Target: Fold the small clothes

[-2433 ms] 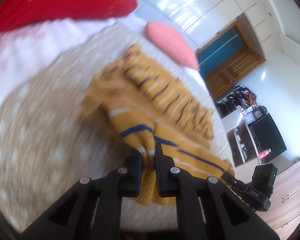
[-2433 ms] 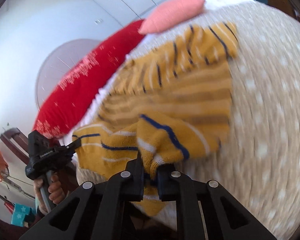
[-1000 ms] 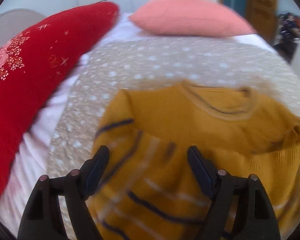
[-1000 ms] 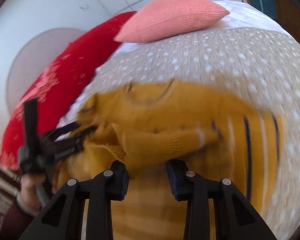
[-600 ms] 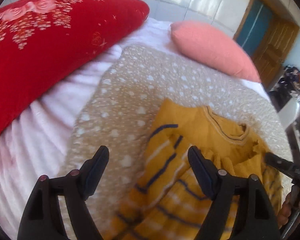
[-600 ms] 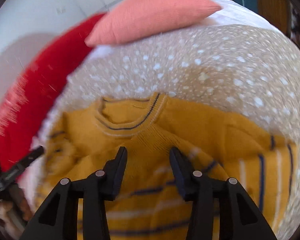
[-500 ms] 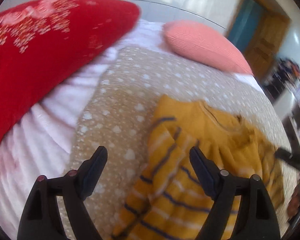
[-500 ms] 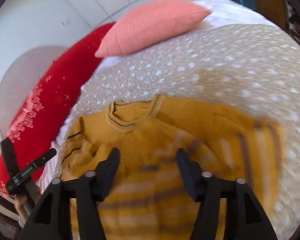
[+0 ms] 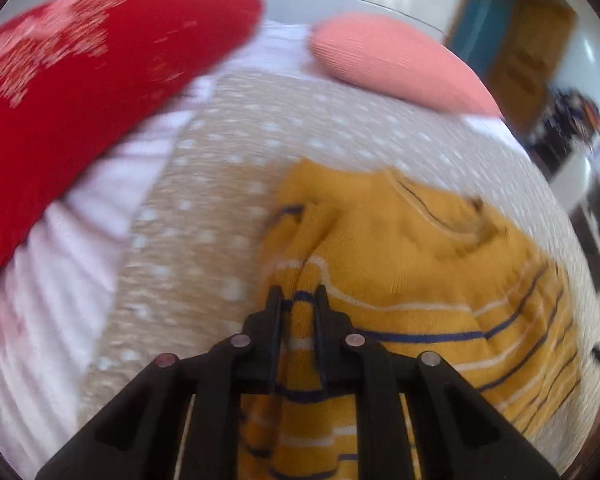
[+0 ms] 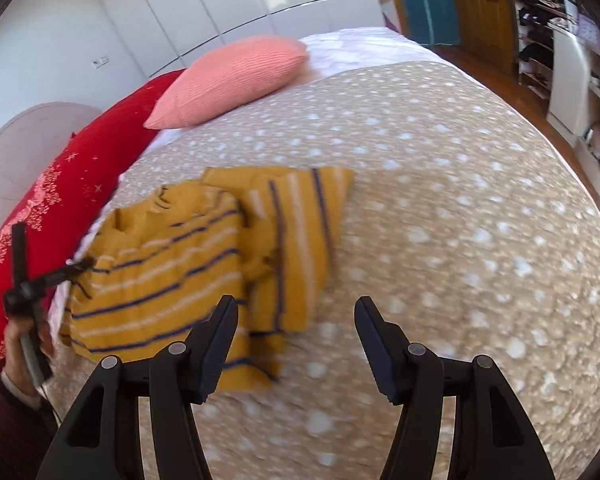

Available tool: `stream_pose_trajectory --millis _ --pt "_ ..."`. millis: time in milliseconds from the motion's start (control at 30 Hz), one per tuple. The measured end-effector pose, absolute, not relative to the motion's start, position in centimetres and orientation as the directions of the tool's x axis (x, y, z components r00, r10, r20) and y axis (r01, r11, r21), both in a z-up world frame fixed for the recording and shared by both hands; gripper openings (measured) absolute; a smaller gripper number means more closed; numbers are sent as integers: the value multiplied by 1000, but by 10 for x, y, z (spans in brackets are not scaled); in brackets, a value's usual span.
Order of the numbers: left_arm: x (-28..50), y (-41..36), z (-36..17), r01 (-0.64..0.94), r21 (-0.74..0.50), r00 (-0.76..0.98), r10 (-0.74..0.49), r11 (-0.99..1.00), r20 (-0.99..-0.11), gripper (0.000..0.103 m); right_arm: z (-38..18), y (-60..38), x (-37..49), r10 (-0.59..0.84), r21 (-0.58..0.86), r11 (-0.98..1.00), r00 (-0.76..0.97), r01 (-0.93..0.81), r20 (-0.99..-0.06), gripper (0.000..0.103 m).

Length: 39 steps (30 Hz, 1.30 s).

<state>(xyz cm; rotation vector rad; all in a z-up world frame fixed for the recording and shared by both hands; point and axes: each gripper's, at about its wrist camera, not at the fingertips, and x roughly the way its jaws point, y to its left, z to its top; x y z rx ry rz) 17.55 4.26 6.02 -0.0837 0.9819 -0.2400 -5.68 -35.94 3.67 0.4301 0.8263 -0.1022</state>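
At the far left of the right wrist view, a hand (image 10: 28,336) with a dark red cuff grips the handle of the left gripper (image 10: 82,266), whose tips reach the left edge of the mustard-yellow striped sweater (image 10: 204,268). The left wrist view shows that grip up close: the left gripper (image 9: 298,300) has its jaws closing on a raised ridge of the sweater (image 9: 412,264), the knit bunched between the two pads and rising in a fold just ahead of them. The tool tilts steeply down toward the beige dotted bedspread (image 9: 204,208), on which the sweater lies (the picture is rather blurred).

The sweater lies partly folded near the spread's left side, one striped sleeve laid across its right part. Behind it are a long red pillow (image 10: 64,196) and a pink cushion (image 10: 232,80).

Further right, the right gripper (image 10: 296,312) hangs above the spread with its jaws held well apart and nothing between them. Its left finger stands over the sweater's lower right corner; its right finger is over bare bedspread (image 10: 460,220). It too angles downward.
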Motion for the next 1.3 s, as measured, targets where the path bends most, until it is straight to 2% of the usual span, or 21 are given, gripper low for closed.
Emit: stream_pose_trajectory --millis 67,133,200,267,367,433,533,600,700,767,833,1033,1067,1100,1133,1167,1200,1300 --pt "173 49 61 158 -181 534 -238 971 -811 45 27 -363 -57 95 355 898 675 259 -731 65" --pt "163 47 66 176 -144 561 -219 974 -798 51 18 -363 -57 126 397 880 679 260 -723 65" --pt "148 48 73 211 -153 578 -249 966 -777 62 7 -361 -55 178 450 859 682 244 -709 67" --pt "134 55 76 220 -189 586 -284 957 -759 78 2 -355 -53 207 476 848 683 232 -701 71" --pt "108 79 68 195 -317 567 -370 928 -736 81 -4 -349 -57 235 505 835 688 219 -687 72" --pt "87 103 54 137 -457 527 -455 879 -718 81 -8 -344 -63 254 533 818 694 216 -673 73" --pt "56 123 31 98 -620 500 -578 778 -646 89 -12 -337 -77 293 583 787 710 200 -640 75" --pt "44 125 21 99 -645 517 -593 758 -617 90 -16 -330 -85 308 604 775 723 186 -618 78" --pt "44 118 17 118 -653 557 -594 749 -580 102 -20 -322 -81 282 591 786 743 185 -607 86" --pt "55 108 17 113 -671 566 -603 732 -562 103 -19 -315 -72 262 580 791 750 193 -607 94" --pt "71 93 15 133 -679 547 -625 722 -557 103 -18 -311 -59 252 575 795 757 193 -603 96" --pt "107 68 15 100 -639 541 -581 763 -609 103 -17 -313 -12 206 557 799 767 227 -608 95" --pt "109 66 15 87 -635 535 -573 768 -621 103 -16 -315 -6 210 561 796 765 227 -609 83" --pt "111 64 16 73 -627 529 -563 775 -635 100 -17 -317 0 209 558 795 756 238 -620 70" --pt "109 62 19 66 -606 528 -543 793 -653 70 -19 -320 6 229 577 781 750 239 -621 41" --pt "108 61 20 64 -582 517 -526 811 -675 25 -20 -322 8 263 610 759 750 228 -607 29" --pt "108 61 20 65 -571 496 -524 818 -693 17 -20 -324 7 276 629 743 752 228 -599 28" --pt "94 74 30 47 -598 508 -535 800 -675 14 -11 -328 -6 304 671 713 773 204 -558 21"
